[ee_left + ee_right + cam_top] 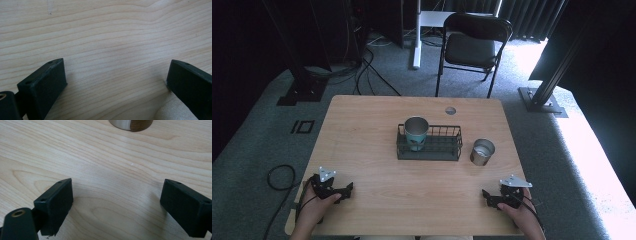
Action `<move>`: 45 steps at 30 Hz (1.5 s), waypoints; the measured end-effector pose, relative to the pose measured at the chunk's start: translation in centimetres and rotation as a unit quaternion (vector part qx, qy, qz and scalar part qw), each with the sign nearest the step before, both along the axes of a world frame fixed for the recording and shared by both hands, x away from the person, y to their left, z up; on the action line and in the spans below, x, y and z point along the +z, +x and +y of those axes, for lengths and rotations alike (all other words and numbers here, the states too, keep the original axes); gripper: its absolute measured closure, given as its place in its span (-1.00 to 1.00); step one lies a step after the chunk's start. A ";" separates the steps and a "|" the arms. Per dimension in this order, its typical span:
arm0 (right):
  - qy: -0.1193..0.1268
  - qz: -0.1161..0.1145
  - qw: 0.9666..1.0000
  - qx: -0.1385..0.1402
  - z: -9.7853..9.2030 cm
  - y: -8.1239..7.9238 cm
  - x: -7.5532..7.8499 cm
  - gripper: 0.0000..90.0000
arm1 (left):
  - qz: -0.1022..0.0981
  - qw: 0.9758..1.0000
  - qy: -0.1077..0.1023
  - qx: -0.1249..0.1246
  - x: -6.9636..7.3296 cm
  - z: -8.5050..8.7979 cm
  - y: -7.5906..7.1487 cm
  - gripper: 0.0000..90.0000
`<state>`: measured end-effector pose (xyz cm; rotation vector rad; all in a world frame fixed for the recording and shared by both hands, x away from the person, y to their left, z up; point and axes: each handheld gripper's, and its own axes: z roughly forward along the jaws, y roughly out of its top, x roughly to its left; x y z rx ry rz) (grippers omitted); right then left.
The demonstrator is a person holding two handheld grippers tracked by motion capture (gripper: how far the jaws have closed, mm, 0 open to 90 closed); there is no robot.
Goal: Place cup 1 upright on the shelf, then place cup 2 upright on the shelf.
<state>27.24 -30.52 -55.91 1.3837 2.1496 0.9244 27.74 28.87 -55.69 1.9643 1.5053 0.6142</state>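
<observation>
Both grippers sit at the near edge of the table (pixel 362 115), jaws spread wide, nothing between them, bare wood under both

Left gripper (pixel 343 192) at the near left corner, well apart from everything. Right gripper (pixel 490 196) at the near right corner; nearest thing to it is the steel cup (pixel 482 152)

Steel cup: short, plain metal, shiny inside, standing upright on the wood just right of the wire basket (pixel 452 151), not touching it as far as I can tell. Axis vertical, mouth up. In the right gripper view the cup's base (pixel 130 124) is cut off by the top edge, part of it reflecting brown, straight ahead of the jaws and well apart from them

Second cup (pixel 416 133): taller, metal rim, teal body, upright in the left end of the basket, mouth up. Its lower part sits behind the wire, so the base is hard to make out

Basket is dark wire, long axis across the table, roughly centred

Left gripper view: wood grain and a pale patch at the bottom right by the jaw, can't tell what it is
</observation>
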 end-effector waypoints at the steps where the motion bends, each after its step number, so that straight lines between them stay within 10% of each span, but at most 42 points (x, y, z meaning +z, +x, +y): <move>1: 0.000 0.000 1.000 0.000 0.0 0.0 0.0 -0.76 | 0.000 1.000 0.000 0.000 0.0 0.0 0.0 -0.93; 21: 0.001 0.000 1.000 -0.008 0.2 1.0 0.0 -0.76 | 0.000 1.000 0.000 0.000 0.0 0.0 0.0 -0.93; 45: 0.037 -0.077 0.995 -0.045 1.0 4.4 3.3 -0.76 | 0.000 1.000 0.000 0.000 0.0 0.0 0.0 -0.93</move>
